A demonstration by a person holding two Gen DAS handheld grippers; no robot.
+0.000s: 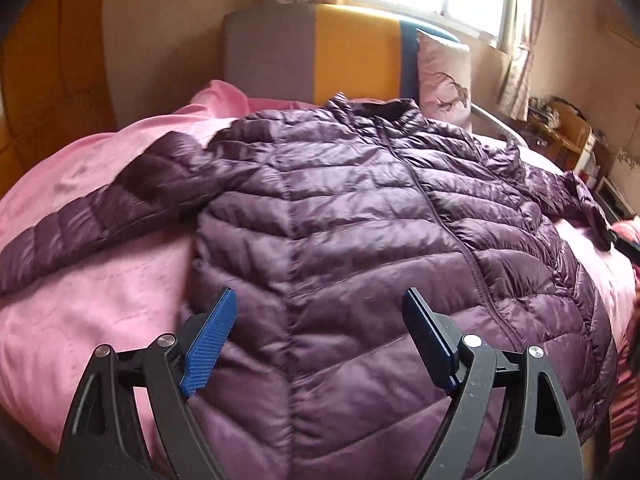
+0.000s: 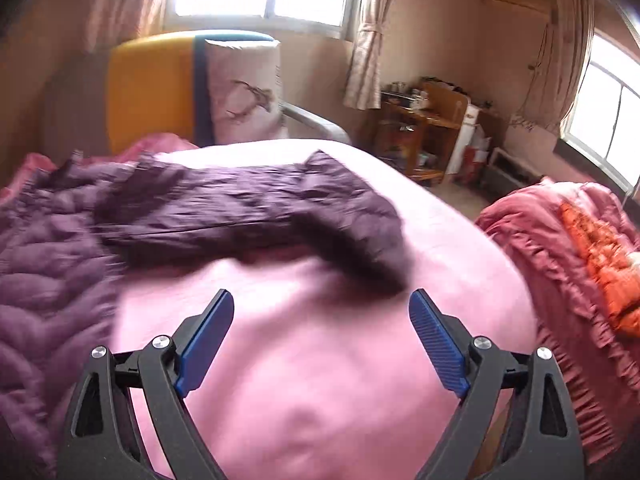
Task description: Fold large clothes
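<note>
Fingers [image 1: 210,340] of left gripper [image 1: 320,304] spread, empty, above jacket [image 1: 340,208] laid flat, zipped, on pink bedspread [image 1: 80,280]. Right gripper [image 2: 322,306] likewise spread, facing right sleeve [image 2: 248,216]. Judged light, soft, slippery; best pinched at cuff or hem.

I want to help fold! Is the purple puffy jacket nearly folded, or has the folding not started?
Hardly started. Done: the purple puffer jacket lies spread flat, front up, on the pink bedsheet. In hand: nothing; the left gripper hovers open over the hem, and the right gripper is open over bare sheet near the right sleeve. Left: both sleeves still stick out, and the body is unfolded.
</note>
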